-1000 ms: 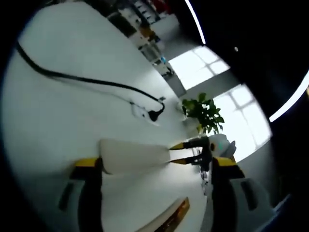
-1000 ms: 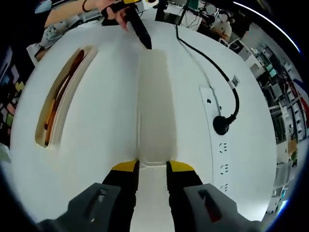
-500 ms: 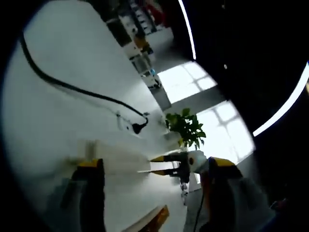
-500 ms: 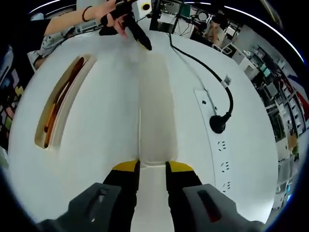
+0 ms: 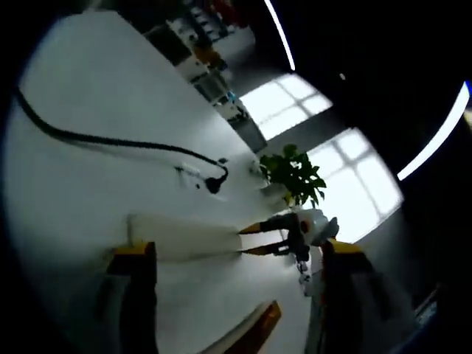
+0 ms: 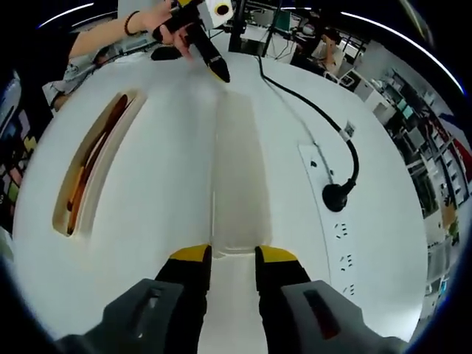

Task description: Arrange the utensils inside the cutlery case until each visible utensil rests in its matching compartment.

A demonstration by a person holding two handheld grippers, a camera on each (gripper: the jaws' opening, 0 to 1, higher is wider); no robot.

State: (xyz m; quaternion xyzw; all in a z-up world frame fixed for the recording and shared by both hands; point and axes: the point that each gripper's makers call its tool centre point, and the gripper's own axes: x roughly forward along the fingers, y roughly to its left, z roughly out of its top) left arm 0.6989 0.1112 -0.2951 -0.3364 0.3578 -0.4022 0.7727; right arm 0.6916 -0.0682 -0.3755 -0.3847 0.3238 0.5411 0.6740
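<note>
The right tool [image 6: 232,254] is gripping the near end of a long white case lid [image 6: 237,169] lying flat on the white tabletop [image 6: 155,192], its yellow-tipped jaws pressing against the lid's rim. At the far end, the left tool [image 6: 214,70], held in a person's hand [image 6: 166,18], is hovering just over the lid; its jaws are standing wide apart in the left gripper view, around nothing. The open cutlery case [image 6: 92,166] is lying well to the left, holding brown utensils (too blurred to tell apart). A power strip [image 6: 332,221] with a black cable [image 6: 310,103] is sitting to the right.
</note>
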